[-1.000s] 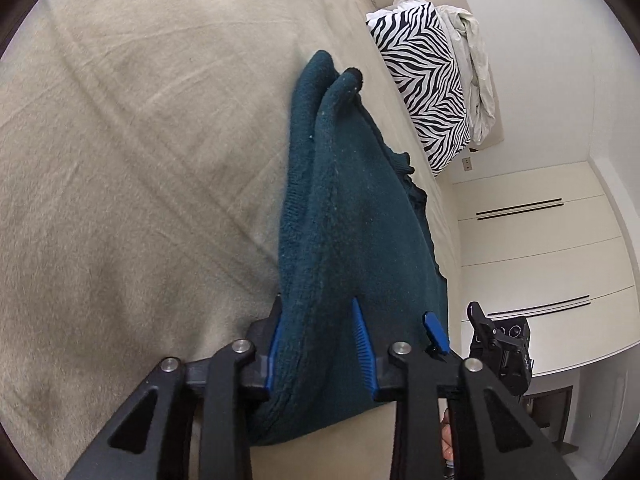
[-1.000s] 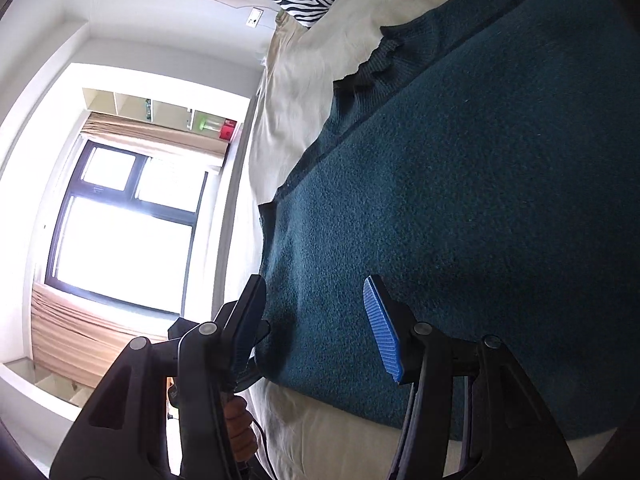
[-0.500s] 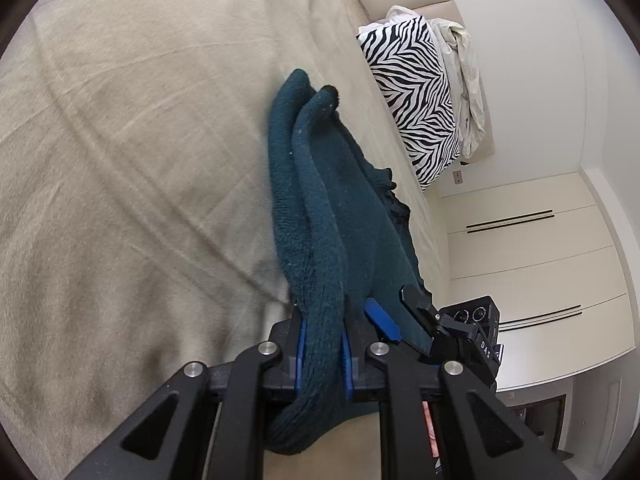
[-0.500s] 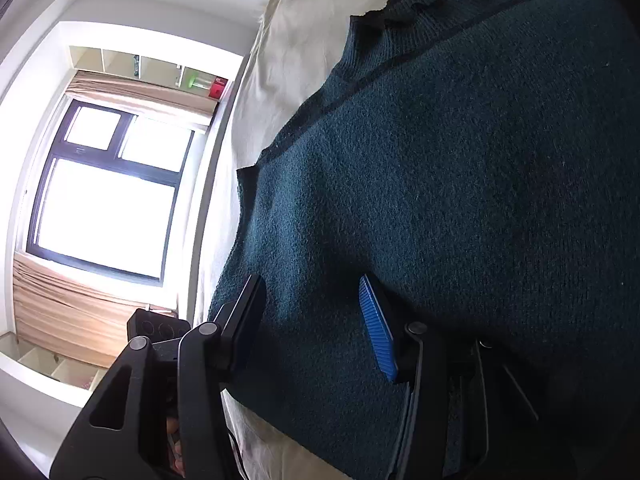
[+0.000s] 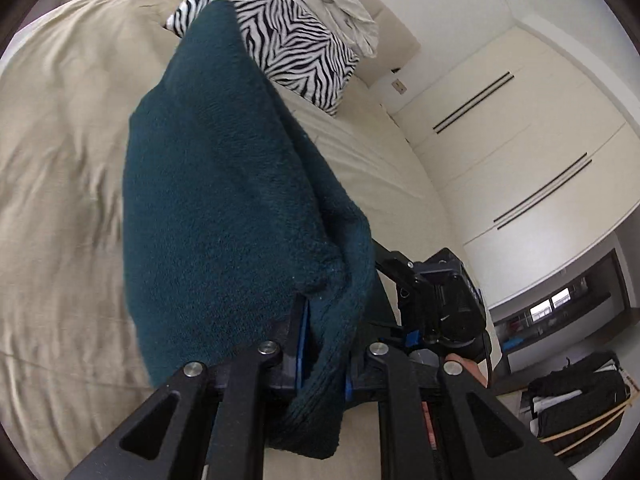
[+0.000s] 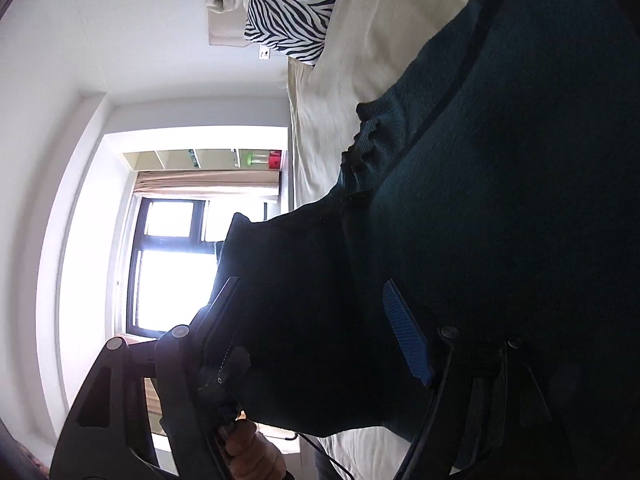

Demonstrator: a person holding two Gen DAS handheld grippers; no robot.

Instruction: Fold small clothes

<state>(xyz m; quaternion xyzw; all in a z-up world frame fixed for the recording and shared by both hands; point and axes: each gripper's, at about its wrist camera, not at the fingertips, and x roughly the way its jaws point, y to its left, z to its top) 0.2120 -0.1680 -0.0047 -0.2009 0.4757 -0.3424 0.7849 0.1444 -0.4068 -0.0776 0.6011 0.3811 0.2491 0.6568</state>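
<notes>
A dark teal knitted sweater is lifted off the beige bed. My left gripper is shut on a bunched edge of it, and the cloth rises up and away from the fingers. In the right wrist view the sweater fills most of the frame and drapes between the fingers. My right gripper stands open, with the blue pad of one finger showing and cloth lying between the jaws. The right gripper's body also shows in the left wrist view, close beside the left one.
A zebra-print pillow and a pale crumpled cloth lie at the head of the bed. White wardrobe doors stand to the right. A bright window is beyond the bed's far side. Dark bags sit on the floor.
My left gripper closed on the sweater's edge and lifted it up off the bed. My right gripper pushed further under the cloth and stayed open.
</notes>
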